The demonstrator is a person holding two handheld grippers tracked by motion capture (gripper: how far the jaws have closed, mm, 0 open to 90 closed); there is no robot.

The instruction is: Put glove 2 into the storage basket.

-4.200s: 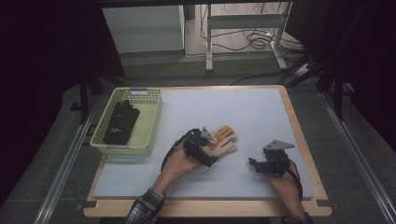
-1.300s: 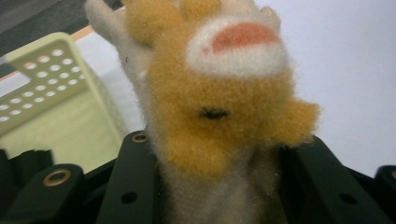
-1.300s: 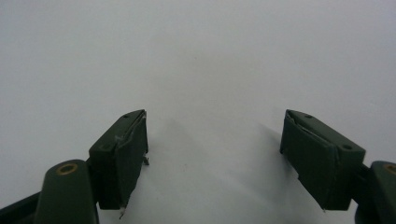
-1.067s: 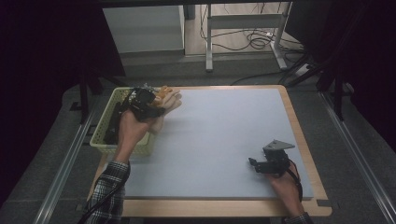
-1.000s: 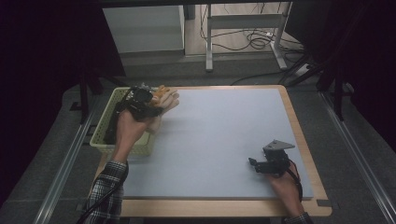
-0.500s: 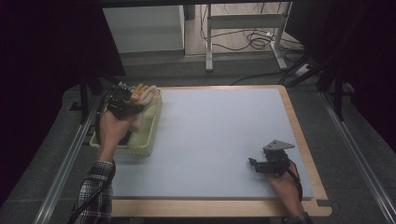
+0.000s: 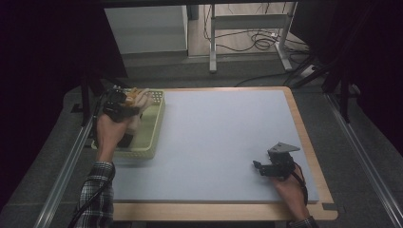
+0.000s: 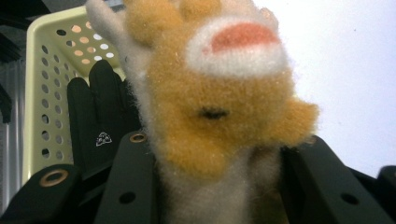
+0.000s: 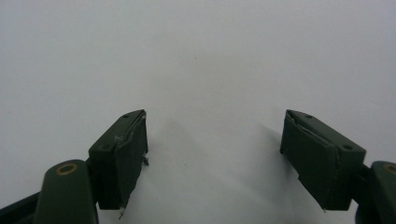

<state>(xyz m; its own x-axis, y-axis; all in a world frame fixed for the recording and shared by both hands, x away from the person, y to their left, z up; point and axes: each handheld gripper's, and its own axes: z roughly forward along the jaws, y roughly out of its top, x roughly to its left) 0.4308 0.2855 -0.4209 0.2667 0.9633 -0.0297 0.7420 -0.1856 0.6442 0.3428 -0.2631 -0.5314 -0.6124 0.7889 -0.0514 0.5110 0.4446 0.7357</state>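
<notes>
**Fuzzy glove over basket, drop pending**

L claw (image 8: 210, 196) clamped on the orange-and-white fuzzy glove (image 8: 219, 107); jaws pinch its cuff, fingers point away. Glove hangs above the yellow basket (image 7: 154, 130) at the desk's far-left corner. R claw (image 9: 215, 154) gaping, nothing in it, resting near the desk's near-right corner. To do well: lower w/ cuff inside the rim before release. Basket contents: one black glove (image 8: 95, 121), flat on the bottom.

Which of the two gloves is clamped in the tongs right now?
The fuzzy orange-and-white glove, pinched in the left tongs above the basket. The black glove lies loose inside that basket.
</notes>
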